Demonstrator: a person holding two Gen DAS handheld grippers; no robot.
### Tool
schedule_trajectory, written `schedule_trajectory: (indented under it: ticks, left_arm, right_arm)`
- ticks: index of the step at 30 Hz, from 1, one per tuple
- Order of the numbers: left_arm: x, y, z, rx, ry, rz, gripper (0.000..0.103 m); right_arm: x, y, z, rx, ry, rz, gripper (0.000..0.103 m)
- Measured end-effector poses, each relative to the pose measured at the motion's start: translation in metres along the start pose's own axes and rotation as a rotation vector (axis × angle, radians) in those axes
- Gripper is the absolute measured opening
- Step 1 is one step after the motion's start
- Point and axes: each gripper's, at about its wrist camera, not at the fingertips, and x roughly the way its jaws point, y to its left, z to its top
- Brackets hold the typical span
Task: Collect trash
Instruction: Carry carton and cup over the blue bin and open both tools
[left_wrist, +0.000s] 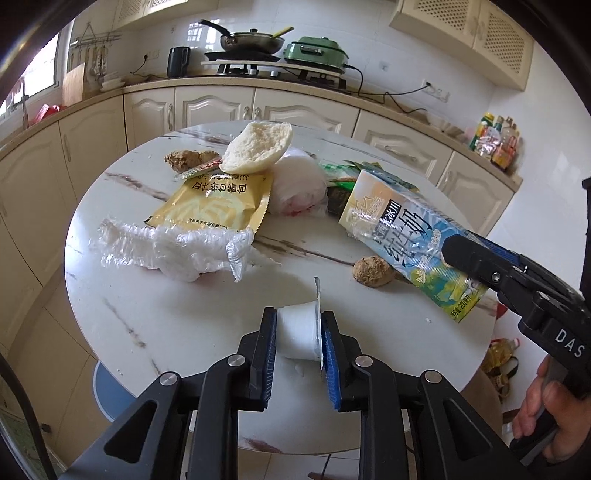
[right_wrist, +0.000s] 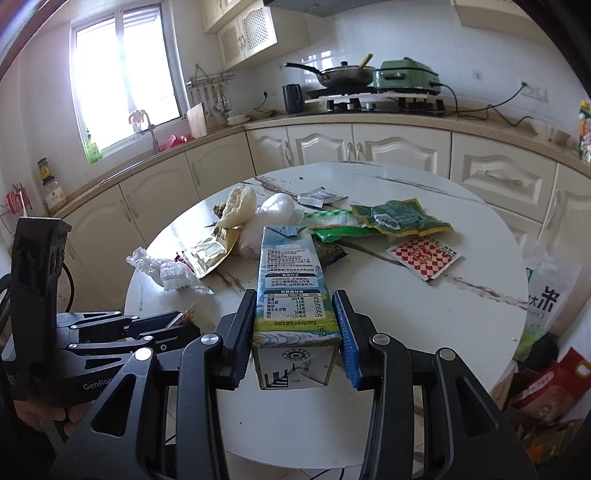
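A round marble-patterned table (left_wrist: 155, 317) is covered with litter.

Item one: a small white plastic cup (left_wrist: 298, 334), lying on its side near the table's front edge, is clamped between the blue pads of the left gripper (left_wrist: 298, 325); its foil lid is peeled back, and nothing can be made out inside.

Item two: a milk carton (right_wrist: 291, 295) is gripped at its base by the right gripper (right_wrist: 295, 332) and held tilted above the table; its contents are not visible.

Remaining items on the table: a yellow sauce packet (left_wrist: 214, 203), crumpled clear film (left_wrist: 173, 247), a half bun (left_wrist: 258, 147), two brown lumps (left_wrist: 373, 271), a white plastic bag (left_wrist: 299, 188), green wrappers (right_wrist: 402, 218) and a red-checked sachet (right_wrist: 423, 256). The wrappers are partly hidden behind the carton.
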Motion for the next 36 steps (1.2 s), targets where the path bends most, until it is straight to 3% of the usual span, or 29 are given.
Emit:
schedule_trajectory:
  ticks: [9, 18, 22, 27, 33, 36]
  left_arm:
    - [-0.006, 0.001, -0.005, -0.01, -0.025, -0.044, 0.018]
    - [-0.07, 0.026, -0.002, -0.035, -0.143, -0.047, 0.018]
    - [-0.11, 0.065, -0.011, -0.07, -0.198, 0.012, 0.018]
    - [-0.15, 0.131, -0.035, -0.14, -0.218, 0.137, 0.018]
    - [-0.161, 0.211, -0.075, -0.25, -0.165, 0.258, 0.018]
    - [-0.146, 0.244, -0.093, -0.3, -0.107, 0.293, 0.018]
  right_arm:
    - [-0.004, 0.005, 0.002, -0.006, -0.011, -0.021, 0.039]
    - [-0.029, 0.046, 0.03, -0.062, -0.093, 0.024, 0.039]
    - [-0.031, 0.088, 0.045, -0.112, -0.121, 0.099, 0.039]
    - [-0.01, 0.157, 0.054, -0.188, -0.108, 0.221, 0.039]
    - [0.058, 0.253, 0.038, -0.271, 0.01, 0.365, 0.039]
    - [0.106, 0.289, 0.019, -0.3, 0.135, 0.388, 0.039]
